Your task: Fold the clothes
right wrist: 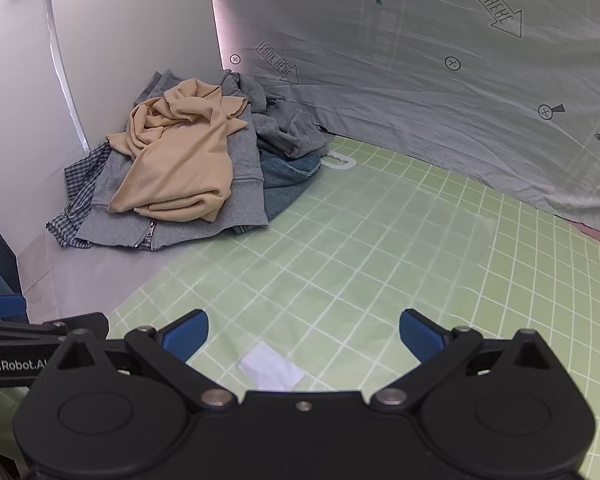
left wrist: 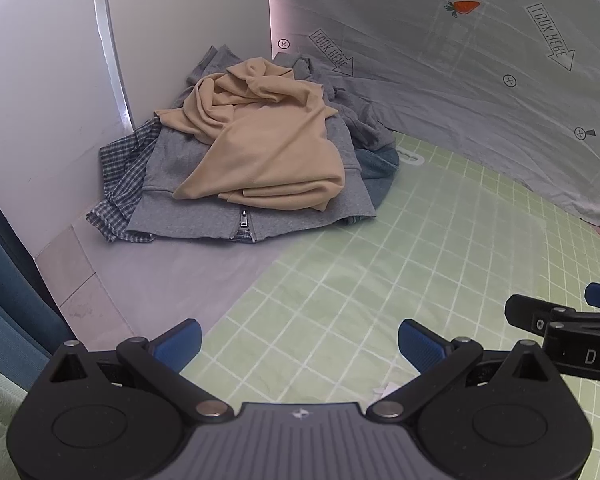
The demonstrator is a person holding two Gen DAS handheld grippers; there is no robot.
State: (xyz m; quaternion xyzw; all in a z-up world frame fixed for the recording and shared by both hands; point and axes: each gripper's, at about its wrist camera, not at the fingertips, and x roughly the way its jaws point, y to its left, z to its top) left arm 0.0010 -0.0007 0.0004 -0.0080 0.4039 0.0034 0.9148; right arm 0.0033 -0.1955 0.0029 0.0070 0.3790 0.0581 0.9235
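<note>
A heap of clothes lies in the far left corner. On top is a crumpled beige garment (left wrist: 260, 140) (right wrist: 180, 152), resting on a grey zip hoodie (left wrist: 252, 216) (right wrist: 172, 228). A blue checked shirt (left wrist: 120, 176) (right wrist: 76, 188) pokes out at the left, and denim (left wrist: 380, 176) (right wrist: 284, 184) at the right. My left gripper (left wrist: 300, 344) is open, low over the green grid mat (left wrist: 360, 264) (right wrist: 360, 248), well short of the heap. My right gripper (right wrist: 304, 332) is open too, with nothing between its fingers. It also shows at the right edge of the left wrist view.
White walls (left wrist: 40, 100) meet behind the heap. A grey printed sheet (left wrist: 460, 80) (right wrist: 420, 80) hangs along the back right. A white hanger hook (right wrist: 340, 160) lies beside the denim. A white paper scrap (right wrist: 272, 370) lies on the mat under my right gripper.
</note>
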